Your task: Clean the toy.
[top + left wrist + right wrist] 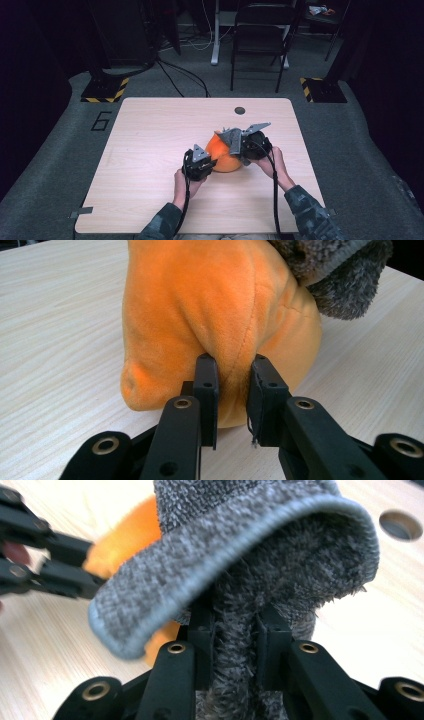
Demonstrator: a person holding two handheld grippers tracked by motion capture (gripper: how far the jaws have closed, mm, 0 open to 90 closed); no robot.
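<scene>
Left hand-held gripper (234,372) clamped on orange plush (220,315) — right hand-held gripper (234,622) clamped on grey cloth (240,535).

A lab: hazard-striped stand bases (105,90), floor cables (182,75), folding chair (260,37).

A pale wood bench (150,150) with a round hole (240,110) near its far edge carries an orange plush (223,150), which rests right of centre, toward the near side.
</scene>
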